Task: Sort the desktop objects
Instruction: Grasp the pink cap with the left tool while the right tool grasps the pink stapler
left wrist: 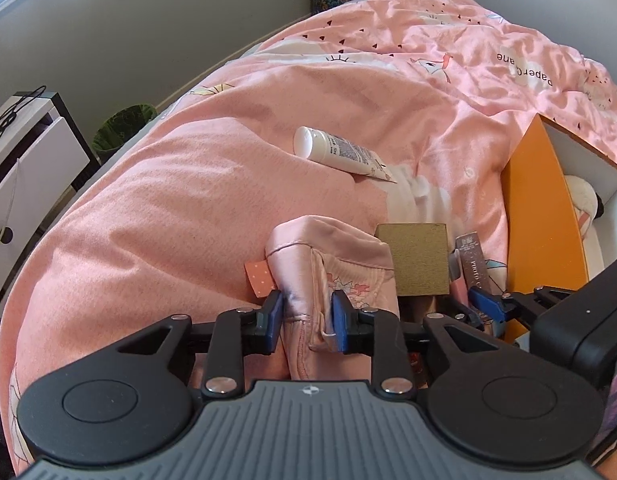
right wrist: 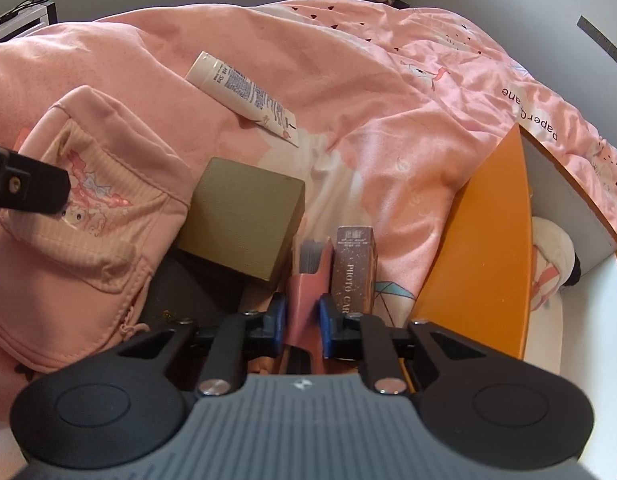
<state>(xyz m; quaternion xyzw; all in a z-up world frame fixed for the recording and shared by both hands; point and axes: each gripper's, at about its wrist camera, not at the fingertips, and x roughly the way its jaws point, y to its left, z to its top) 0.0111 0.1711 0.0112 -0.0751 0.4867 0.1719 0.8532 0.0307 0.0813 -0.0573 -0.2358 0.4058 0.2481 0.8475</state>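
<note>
Bedding (left wrist: 156, 200), pink, beneath grey walls; left claw (left wrist: 306, 320) grips pouch (left wrist: 348, 264), right claw (right wrist: 302, 326) pinches sleeve (right wrist: 306, 300).

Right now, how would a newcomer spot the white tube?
Start at the pink duvet covering the bed. Beyond the gold box at its near edge, the white tube lies alone on its side. It is the only white, printed, tapering thing; its neighbours are boxes and a pink pouch.
</note>
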